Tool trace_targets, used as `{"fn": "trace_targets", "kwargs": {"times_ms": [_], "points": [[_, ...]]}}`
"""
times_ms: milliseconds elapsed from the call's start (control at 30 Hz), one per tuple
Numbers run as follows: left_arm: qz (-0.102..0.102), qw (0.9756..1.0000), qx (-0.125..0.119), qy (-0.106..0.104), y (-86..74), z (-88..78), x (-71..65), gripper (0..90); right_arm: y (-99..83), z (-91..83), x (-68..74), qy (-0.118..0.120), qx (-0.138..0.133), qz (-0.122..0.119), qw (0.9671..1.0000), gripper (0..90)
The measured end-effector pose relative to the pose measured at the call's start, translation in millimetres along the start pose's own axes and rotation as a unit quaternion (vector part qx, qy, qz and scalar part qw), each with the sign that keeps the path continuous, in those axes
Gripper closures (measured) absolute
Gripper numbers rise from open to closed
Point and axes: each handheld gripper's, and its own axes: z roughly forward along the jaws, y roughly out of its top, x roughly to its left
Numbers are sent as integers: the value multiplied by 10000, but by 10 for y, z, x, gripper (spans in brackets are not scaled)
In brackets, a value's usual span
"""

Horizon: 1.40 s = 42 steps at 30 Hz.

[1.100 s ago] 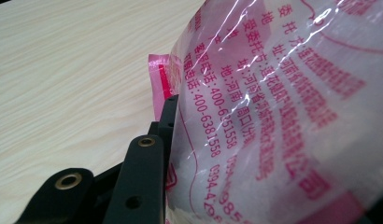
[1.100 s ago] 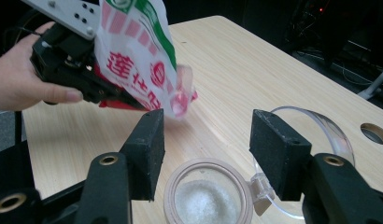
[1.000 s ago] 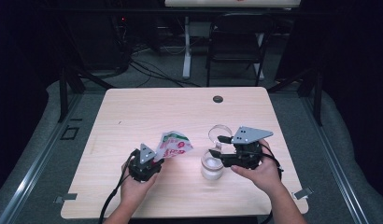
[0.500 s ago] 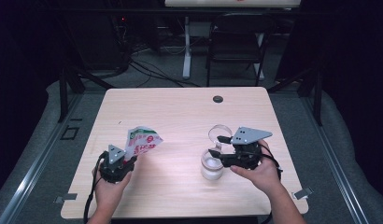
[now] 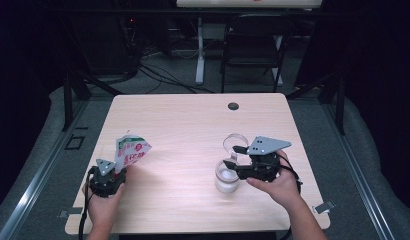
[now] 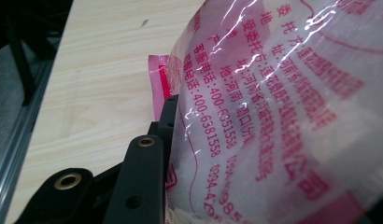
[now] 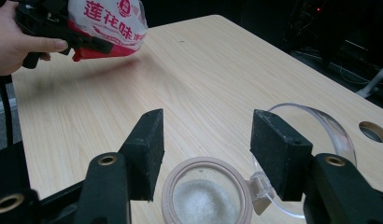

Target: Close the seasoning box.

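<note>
My left gripper (image 5: 117, 167) is shut on a red-and-white plastic bag (image 5: 131, 151) with printed characters, holding it tilted above the table near the left edge. In the left gripper view the bag (image 6: 283, 116) covers one jaw, and the other black jaw presses its side. My right gripper (image 5: 234, 172) is shut on a small clear jar (image 5: 226, 179) at the table's right front. The jar (image 7: 206, 200) sits between the two pads with white granules inside. Its clear hinged lid (image 7: 320, 135) hangs open on the far side.
The light wooden table (image 5: 193, 125) has a round cable hole (image 5: 233, 106) near its back edge. A dark chair (image 5: 253, 50) and cables stand behind the table. The left hand and its bag (image 7: 110, 21) show far off in the right gripper view.
My left gripper has carried the bag leftward, away from the jar to near the table's left edge. The right gripper and the jar have stayed put.
</note>
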Motion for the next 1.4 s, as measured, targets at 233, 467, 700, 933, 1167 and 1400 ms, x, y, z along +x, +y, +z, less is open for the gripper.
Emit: {"fn": "trace_targets", "kwargs": {"times_ms": [233, 467, 700, 933, 1167, 1400], "points": [[-198, 9994, 88, 273, -70, 59, 114, 681, -2, 16, 13, -16, 38, -37, 10000, 442], [-303, 9991, 172, 250, -108, 102, 153, 671, -6, 3, 9, -20, -6, -16, 10000, 441], [-427, 9986, 238, 184, -146, 142, 183, 671, -6, 3, 9, -21, 5, -24, 10000, 441], [-516, 9983, 268, 84, -158, 140, 196, 660, -8, 10, 13, -24, 14, -27, 10000, 441], [-556, 9980, 275, -79, -172, 150, 180, 567, -12, 16, 10, -13, 25, -24, 10000, 439], [-387, 9990, 202, -60, -167, 143, 143, 347, -14, 17, 10, -11, 26, -25, 10000, 439]]}}
